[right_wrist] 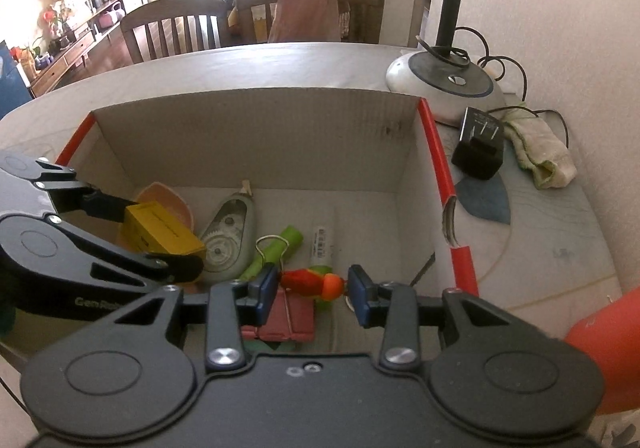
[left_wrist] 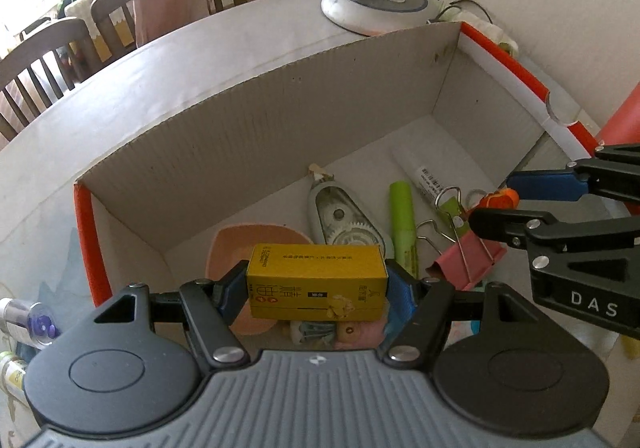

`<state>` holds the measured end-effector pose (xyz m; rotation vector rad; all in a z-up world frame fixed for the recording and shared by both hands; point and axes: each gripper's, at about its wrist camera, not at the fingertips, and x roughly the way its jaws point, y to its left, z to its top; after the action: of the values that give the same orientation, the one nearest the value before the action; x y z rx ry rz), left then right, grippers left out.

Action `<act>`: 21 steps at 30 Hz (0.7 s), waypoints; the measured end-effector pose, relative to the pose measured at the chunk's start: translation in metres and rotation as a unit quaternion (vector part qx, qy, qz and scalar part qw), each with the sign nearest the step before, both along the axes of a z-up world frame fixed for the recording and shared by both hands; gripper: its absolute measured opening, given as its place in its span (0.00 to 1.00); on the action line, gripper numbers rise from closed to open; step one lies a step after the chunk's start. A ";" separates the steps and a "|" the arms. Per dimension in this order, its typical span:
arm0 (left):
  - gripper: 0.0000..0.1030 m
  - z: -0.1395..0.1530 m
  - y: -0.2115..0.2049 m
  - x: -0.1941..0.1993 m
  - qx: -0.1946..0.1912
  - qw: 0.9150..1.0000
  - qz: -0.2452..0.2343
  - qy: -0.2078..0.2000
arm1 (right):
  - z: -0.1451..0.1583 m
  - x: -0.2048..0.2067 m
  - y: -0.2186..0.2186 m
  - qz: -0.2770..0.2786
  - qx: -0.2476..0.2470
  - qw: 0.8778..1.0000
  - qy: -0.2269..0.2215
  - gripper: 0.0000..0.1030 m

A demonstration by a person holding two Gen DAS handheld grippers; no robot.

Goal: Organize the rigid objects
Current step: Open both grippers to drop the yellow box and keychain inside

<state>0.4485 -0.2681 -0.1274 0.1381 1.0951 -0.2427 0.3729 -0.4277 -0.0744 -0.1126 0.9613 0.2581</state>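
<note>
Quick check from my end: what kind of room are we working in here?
Most likely a home dining or living area: wooden dining chairs stand at the table, a lamp base sits by the cardboard box, and a shelf with plants lines the far wall.

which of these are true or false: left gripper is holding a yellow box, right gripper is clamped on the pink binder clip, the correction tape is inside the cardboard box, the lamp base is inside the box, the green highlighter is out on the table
1. The left gripper holds a yellow box. True: its pads press on both ends of it, above the cardboard box.
2. The right gripper is clamped on the pink binder clip. False: its jaws stand open around an orange and red toy, and the clip lies below on the box floor.
3. The correction tape is inside the cardboard box. True.
4. The lamp base is inside the box. False: it stands on the table behind the box.
5. The green highlighter is out on the table. False: it lies in the box beside the correction tape.
</note>
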 end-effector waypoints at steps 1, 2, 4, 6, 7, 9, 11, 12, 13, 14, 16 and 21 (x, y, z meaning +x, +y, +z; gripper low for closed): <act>0.68 -0.001 0.000 0.001 0.000 1.000 0.000 0.003 | 0.000 0.000 0.000 0.000 0.000 1.000 0.001 0.37; 0.69 -0.001 0.000 0.001 -0.001 1.000 0.000 0.006 | 0.000 0.000 0.000 0.000 0.000 1.000 0.001 0.37; 0.69 -0.003 0.001 0.001 0.000 1.000 0.001 0.010 | 0.001 0.000 0.002 0.004 -0.001 1.000 0.003 0.40; 0.69 -0.003 0.001 0.001 0.002 1.000 0.001 0.010 | 0.001 -0.001 0.003 0.008 -0.004 1.000 0.003 0.42; 0.69 -0.003 0.000 0.000 0.003 1.000 0.000 0.009 | 0.002 -0.002 0.003 0.009 -0.003 1.000 0.003 0.43; 0.69 -0.003 0.000 0.000 0.007 1.000 -0.002 0.007 | 0.003 -0.002 0.002 0.008 -0.001 1.000 0.003 0.50; 0.69 -0.002 -0.001 -0.001 0.012 1.000 -0.003 0.004 | 0.005 -0.003 0.002 0.008 0.003 1.000 0.001 0.51; 0.69 -0.001 -0.002 -0.002 0.014 1.000 -0.004 0.004 | 0.007 -0.004 0.002 0.009 0.003 1.000 0.001 0.52; 0.69 0.000 -0.002 -0.003 0.015 1.000 -0.004 0.003 | 0.007 -0.006 0.002 0.009 0.004 1.000 0.000 0.52; 0.70 0.001 -0.003 -0.004 0.017 1.000 -0.006 0.000 | 0.008 -0.007 0.001 0.009 0.005 1.000 -0.001 0.52; 0.71 0.004 -0.004 -0.007 0.020 1.000 -0.007 -0.006 | 0.011 -0.008 0.000 0.008 0.007 1.000 -0.003 0.52; 0.71 0.012 -0.002 -0.012 0.011 1.000 -0.002 -0.017 | 0.019 -0.013 0.000 0.008 0.010 1.000 -0.010 0.57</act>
<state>0.4366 -0.2702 -0.1151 0.1633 1.0644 -0.2320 0.3598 -0.4274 -0.0556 -0.1052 0.9390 0.2809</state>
